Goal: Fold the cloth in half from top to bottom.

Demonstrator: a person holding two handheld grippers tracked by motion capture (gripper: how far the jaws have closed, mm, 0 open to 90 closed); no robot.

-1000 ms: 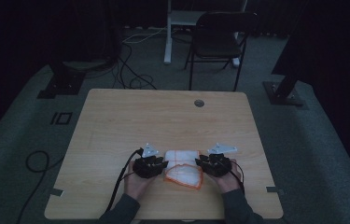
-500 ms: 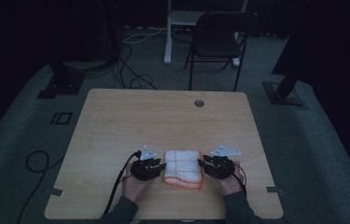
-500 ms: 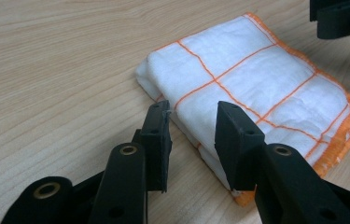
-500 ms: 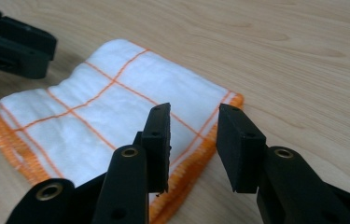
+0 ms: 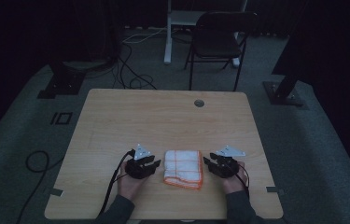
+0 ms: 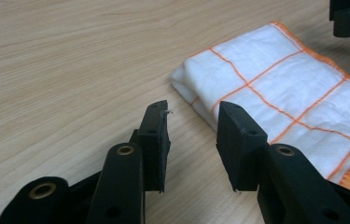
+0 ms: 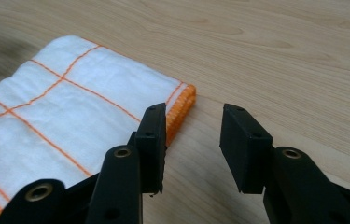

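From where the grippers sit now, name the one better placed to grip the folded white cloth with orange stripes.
Probably the left gripper: its open jaws already bracket the corner of the folded white cloth with orange stripes. The right gripper is open too, but its gap faces bare wooden table beside the hem.

The high view looks forward and down from above the person's side, far enough to take in the whole table (image 5: 163,116) and a chair (image 5: 219,37) at the top of the frame. Each gripper view sits low and close over the tabletop, looking along its own jaws. All three share the cloth (image 5: 183,168), at upper right in the left gripper view (image 6: 284,88) and at left in the right gripper view (image 7: 60,107).
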